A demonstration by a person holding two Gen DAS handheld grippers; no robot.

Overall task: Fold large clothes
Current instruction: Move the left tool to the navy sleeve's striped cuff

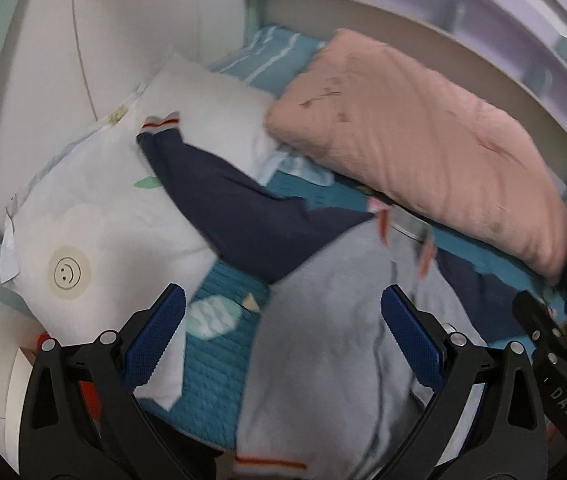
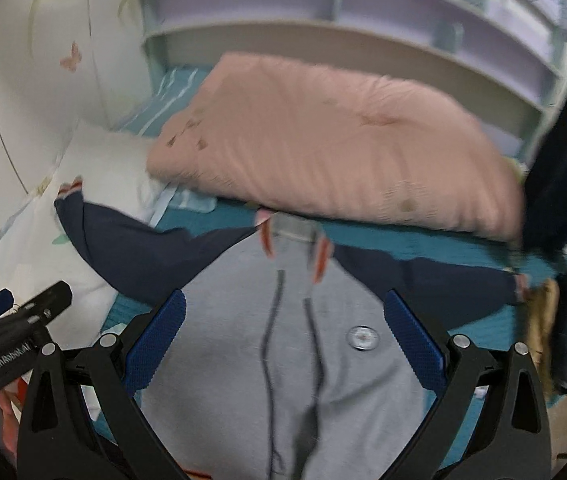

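sweatshirt [image 2: 303, 360] lies spread flat on the bed [image 2: 423, 248], unfolded; left tool [image 1: 283, 340] and right tool [image 2: 283, 340] gape apart, empty; next, grab a sleeve [image 2: 143, 248].

both tongs, left [image 1: 283, 332] and right [image 2: 283, 336], hang side by side with blue pads spread wide, gripping nothing.

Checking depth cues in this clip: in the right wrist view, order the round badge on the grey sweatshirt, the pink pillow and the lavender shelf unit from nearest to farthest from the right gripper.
1. Round badge, between the open right gripper fingers, right of centre.
2. Pink pillow, beyond the collar.
3. Lavender shelf unit, behind the pillow, at top.
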